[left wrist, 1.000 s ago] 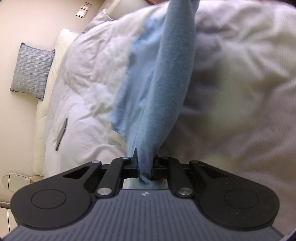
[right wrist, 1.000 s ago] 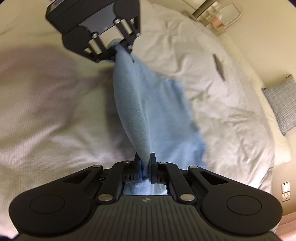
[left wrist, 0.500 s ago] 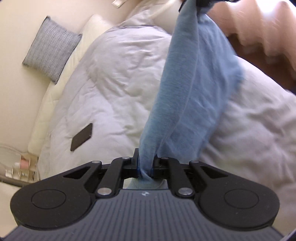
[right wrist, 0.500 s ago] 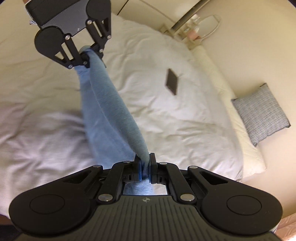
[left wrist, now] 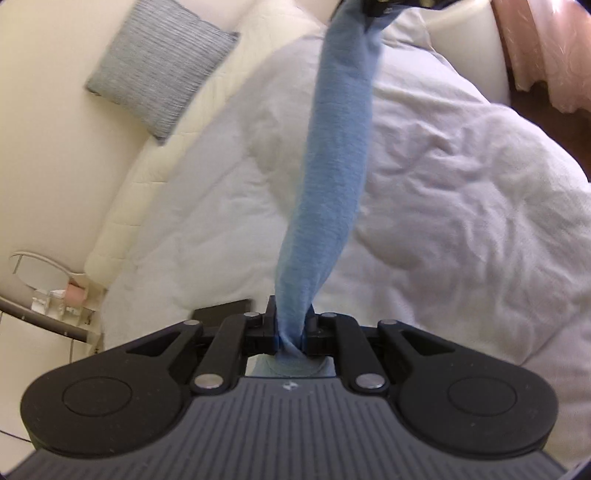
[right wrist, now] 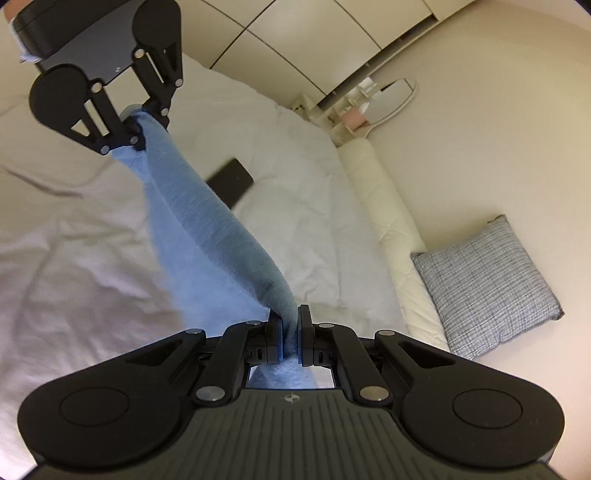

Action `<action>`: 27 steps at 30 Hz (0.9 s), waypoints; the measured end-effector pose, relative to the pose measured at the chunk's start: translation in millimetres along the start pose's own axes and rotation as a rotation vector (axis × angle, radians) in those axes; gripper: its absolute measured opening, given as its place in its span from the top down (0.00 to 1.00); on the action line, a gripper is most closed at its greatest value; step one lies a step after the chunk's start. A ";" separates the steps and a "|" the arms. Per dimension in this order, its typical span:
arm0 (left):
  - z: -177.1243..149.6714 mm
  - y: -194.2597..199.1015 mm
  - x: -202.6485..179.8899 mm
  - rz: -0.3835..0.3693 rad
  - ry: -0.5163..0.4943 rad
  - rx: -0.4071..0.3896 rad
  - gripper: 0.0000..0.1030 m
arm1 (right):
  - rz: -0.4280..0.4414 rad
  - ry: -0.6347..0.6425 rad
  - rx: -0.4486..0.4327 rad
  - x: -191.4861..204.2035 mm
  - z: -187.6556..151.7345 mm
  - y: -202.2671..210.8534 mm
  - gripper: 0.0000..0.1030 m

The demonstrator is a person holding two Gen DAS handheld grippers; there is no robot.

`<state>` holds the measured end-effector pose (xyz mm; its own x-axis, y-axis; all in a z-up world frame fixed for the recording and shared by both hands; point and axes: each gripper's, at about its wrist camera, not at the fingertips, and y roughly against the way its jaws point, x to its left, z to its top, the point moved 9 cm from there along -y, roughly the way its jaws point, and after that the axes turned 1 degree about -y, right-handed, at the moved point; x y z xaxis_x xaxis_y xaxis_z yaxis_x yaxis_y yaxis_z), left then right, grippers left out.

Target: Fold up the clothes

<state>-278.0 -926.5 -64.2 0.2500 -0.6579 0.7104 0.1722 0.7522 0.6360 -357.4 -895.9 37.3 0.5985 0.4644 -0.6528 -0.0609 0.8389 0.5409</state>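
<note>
A light blue garment (left wrist: 332,155) hangs in the air above the bed, stretched into a twisted band between both grippers. My left gripper (left wrist: 291,334) is shut on one end of the garment, and the cloth bunches between its pads. My right gripper (right wrist: 291,332) is shut on the other end of the blue garment (right wrist: 207,229). In the right wrist view the left gripper (right wrist: 138,127) shows at the upper left, clamped on the cloth. Only the tip of the right gripper (left wrist: 373,5) shows at the top of the left wrist view.
A white rumpled duvet (left wrist: 443,192) covers the bed below. A dark phone (right wrist: 231,181) lies on the duvet. A grey checked cushion (right wrist: 487,284) leans by the cream bolster (right wrist: 384,206). A side shelf with an oval mirror (right wrist: 388,99) stands past the bed. Pink curtain (left wrist: 546,51) at right.
Both grippers have risen and swung across the bed with the garment. The cloth, which trailed on the duvet, now hangs clear and is pulled into a narrower twisted band.
</note>
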 end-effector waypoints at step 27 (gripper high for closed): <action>-54.4 -56.1 -147.7 -0.089 -0.001 0.088 0.82 | 0.237 0.137 0.227 127.3 -175.9 -75.2 0.82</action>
<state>-272.7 -869.6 -221.2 0.2361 -0.7218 0.6505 0.1092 0.6849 0.7204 -417.2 -849.9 -179.8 0.4756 0.6855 -0.5513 0.0029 0.6255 0.7802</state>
